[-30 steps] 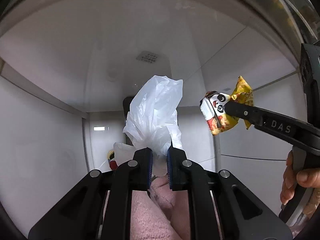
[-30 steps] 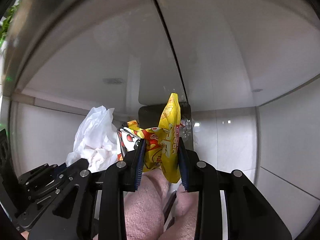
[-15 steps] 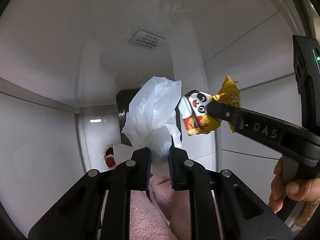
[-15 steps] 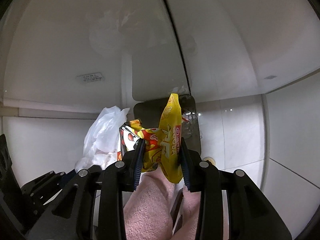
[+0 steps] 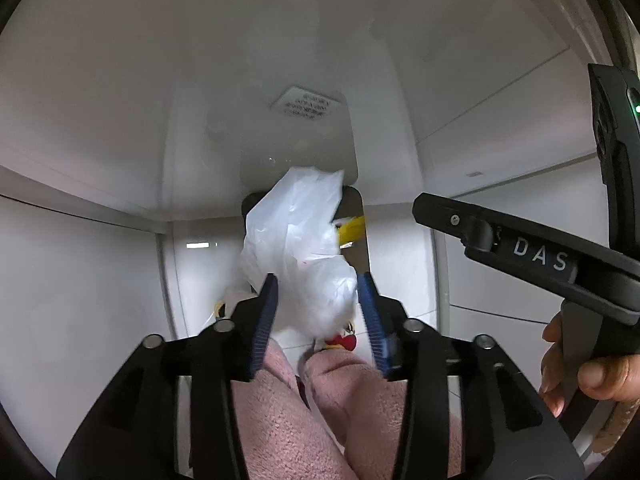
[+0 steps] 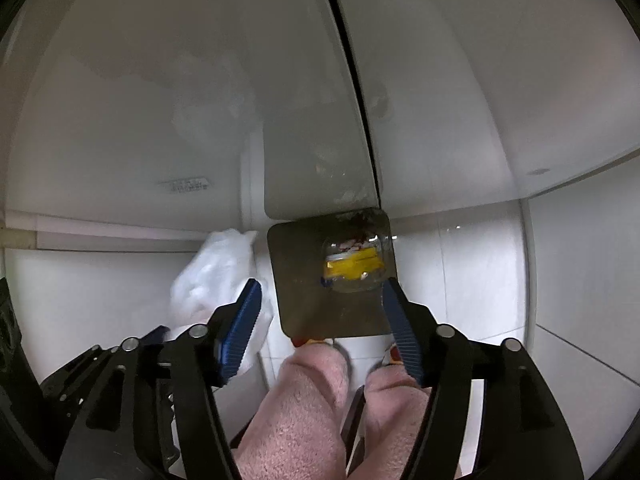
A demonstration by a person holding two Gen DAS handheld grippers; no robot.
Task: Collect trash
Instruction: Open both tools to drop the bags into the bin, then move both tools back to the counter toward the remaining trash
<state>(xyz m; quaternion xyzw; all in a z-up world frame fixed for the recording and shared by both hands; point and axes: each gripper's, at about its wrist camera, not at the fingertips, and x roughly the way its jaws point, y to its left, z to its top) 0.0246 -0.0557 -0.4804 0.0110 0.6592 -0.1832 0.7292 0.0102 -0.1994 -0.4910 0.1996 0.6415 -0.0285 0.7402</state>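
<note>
We are spreading both tools: the left tool [image 5: 318, 312] is releasing the white plastic bag [image 5: 304, 256] between its pads. The right tool [image 6: 320, 320] is gaping empty above the bin [image 6: 332, 276], where the yellow wrapper [image 6: 352, 268] is lying.

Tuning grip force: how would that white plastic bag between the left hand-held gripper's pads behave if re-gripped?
The white plastic bag looks thin and crumpled, so probably floppy and very light. Its glossy film may slip from the pads. Hardly fragile, though it could snag.
</note>
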